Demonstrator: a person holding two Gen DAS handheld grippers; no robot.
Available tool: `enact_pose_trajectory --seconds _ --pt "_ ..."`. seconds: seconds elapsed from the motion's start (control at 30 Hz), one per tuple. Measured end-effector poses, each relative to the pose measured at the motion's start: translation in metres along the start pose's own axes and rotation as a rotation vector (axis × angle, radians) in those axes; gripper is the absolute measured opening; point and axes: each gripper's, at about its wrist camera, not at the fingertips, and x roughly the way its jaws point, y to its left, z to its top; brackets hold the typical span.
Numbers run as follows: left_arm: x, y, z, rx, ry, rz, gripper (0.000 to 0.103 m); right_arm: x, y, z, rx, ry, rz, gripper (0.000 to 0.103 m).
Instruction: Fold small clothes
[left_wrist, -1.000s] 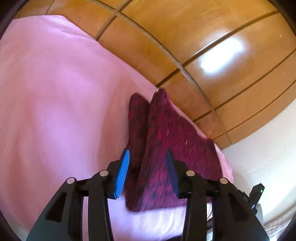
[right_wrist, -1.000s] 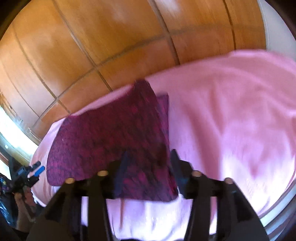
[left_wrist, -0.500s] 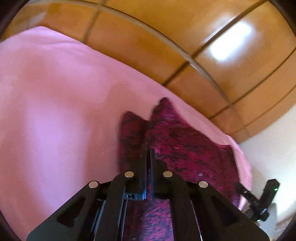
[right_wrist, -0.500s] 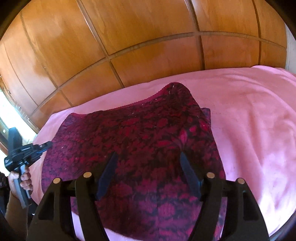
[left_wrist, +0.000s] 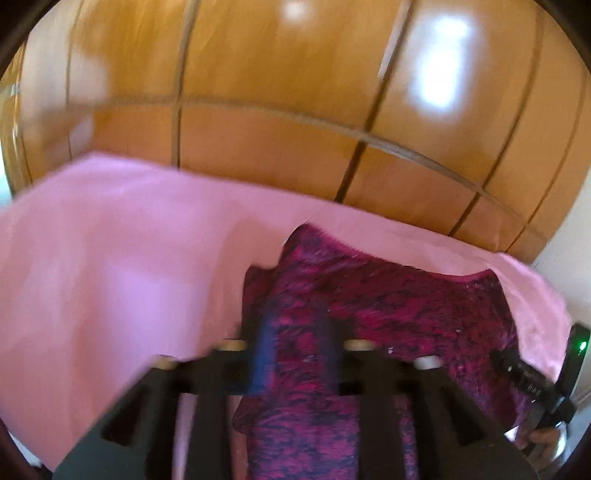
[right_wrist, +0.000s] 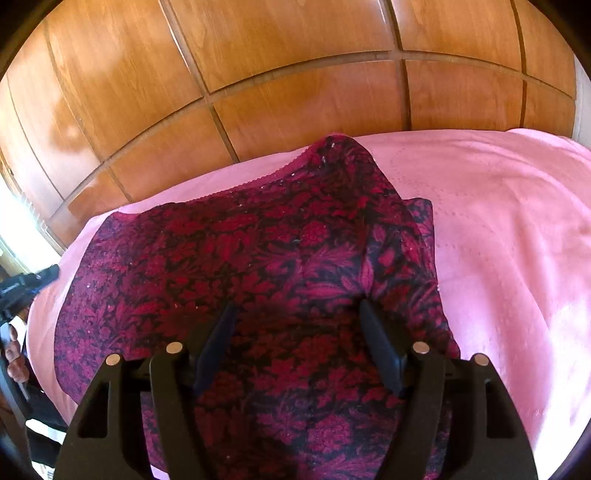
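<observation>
A dark red floral garment (right_wrist: 266, 258) lies folded on a pink bedsheet (right_wrist: 517, 240); a narrower layer sticks out along its right side. My right gripper (right_wrist: 299, 325) is open and empty, just above the garment's near part. In the blurred left wrist view the same garment (left_wrist: 388, 314) lies on the sheet (left_wrist: 110, 258). My left gripper (left_wrist: 295, 332) is open over the garment's left edge, holding nothing. The other gripper's body (left_wrist: 535, 380) shows at the right edge there.
A wooden panelled headboard (right_wrist: 295, 74) rises behind the bed. The left gripper and the hand holding it (right_wrist: 18, 295) show at the left edge of the right wrist view. The pink sheet extends wide to the right of the garment.
My left gripper shut on the garment's edge half a second ago and has now opened and let go. My right gripper stayed open and moved closer over the garment.
</observation>
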Motion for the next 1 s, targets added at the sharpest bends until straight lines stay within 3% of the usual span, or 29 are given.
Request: enact_pose_trajectory --seconds 0.03,0.07,0.17,0.47,0.63,0.73,0.77,0.8,0.83,0.9,1.0 --pt "-0.002 -0.007 0.0 0.018 -0.019 -0.004 0.062 -0.001 0.001 0.001 -0.001 0.002 -0.004 0.07" --pt "-0.004 -0.012 0.001 0.029 -0.034 0.003 0.064 -0.004 0.003 0.0 -0.002 0.003 -0.005 0.071" --pt "0.007 -0.027 0.001 0.09 -0.026 0.028 0.064 -0.012 0.005 0.002 0.003 0.001 0.007 0.075" --pt "0.025 -0.036 0.002 0.132 -0.007 0.021 0.059 -0.003 -0.006 -0.005 0.002 0.0 0.028 0.078" --pt "0.042 -0.026 0.006 0.097 0.021 0.065 0.059 -0.001 -0.002 -0.005 -0.014 0.0 0.023 0.083" --pt "0.067 -0.007 0.013 0.019 0.084 0.105 0.059 0.001 0.001 -0.004 -0.018 0.0 0.019 0.088" --pt "0.084 0.003 0.016 -0.028 0.148 0.087 0.055 0.001 0.002 -0.004 -0.02 0.0 0.013 0.089" --pt "0.095 0.008 0.016 -0.054 0.183 0.063 0.026 0.002 0.003 -0.004 -0.019 0.0 0.01 0.09" --pt "0.111 0.012 0.013 -0.052 0.217 0.056 0.023 0.002 0.003 -0.004 -0.015 -0.001 0.01 0.09" --pt "0.13 0.019 0.005 -0.04 0.199 0.079 0.023 0.002 0.003 -0.004 -0.018 -0.003 0.018 0.09" --pt "0.136 0.033 0.005 -0.122 0.192 0.008 0.023 0.007 0.0 -0.002 -0.009 0.002 0.025 0.09"
